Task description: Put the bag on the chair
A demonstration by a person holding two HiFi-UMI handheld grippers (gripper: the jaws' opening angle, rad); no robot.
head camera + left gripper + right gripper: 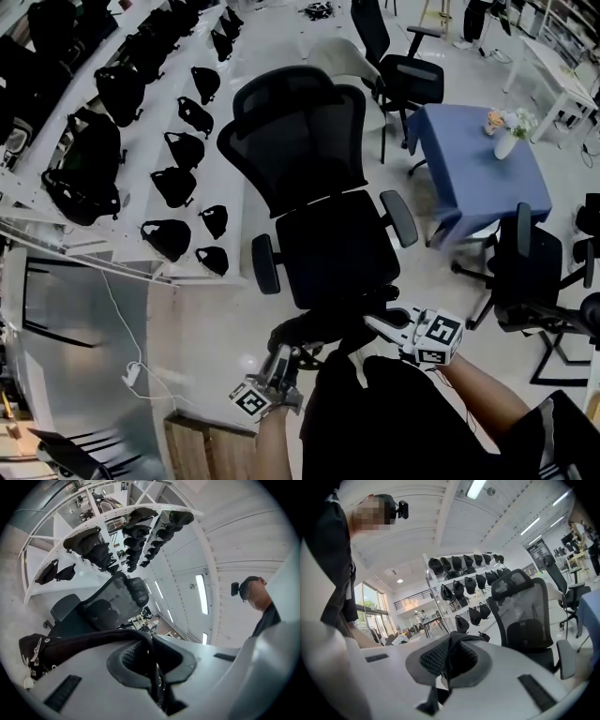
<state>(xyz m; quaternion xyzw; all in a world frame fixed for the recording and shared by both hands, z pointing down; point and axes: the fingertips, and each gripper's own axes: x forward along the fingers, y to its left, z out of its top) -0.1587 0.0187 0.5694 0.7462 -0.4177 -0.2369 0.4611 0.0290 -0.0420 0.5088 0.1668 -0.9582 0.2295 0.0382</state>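
Note:
A black bag hangs between my two grippers, just in front of the seat's front edge of a black mesh office chair. My left gripper is shut on the bag's black strap at its left end. My right gripper is shut on the bag's fabric at its right end. In the left gripper view the strap runs from the bag's body into the closed left gripper, with the chair beyond. In the right gripper view black fabric is pinched in the right gripper, and the chair stands at right.
White shelves with several black bags line the left. A blue table with a vase stands at right, flanked by other black chairs. A wooden crate sits at the bottom left, near a white cable on the floor.

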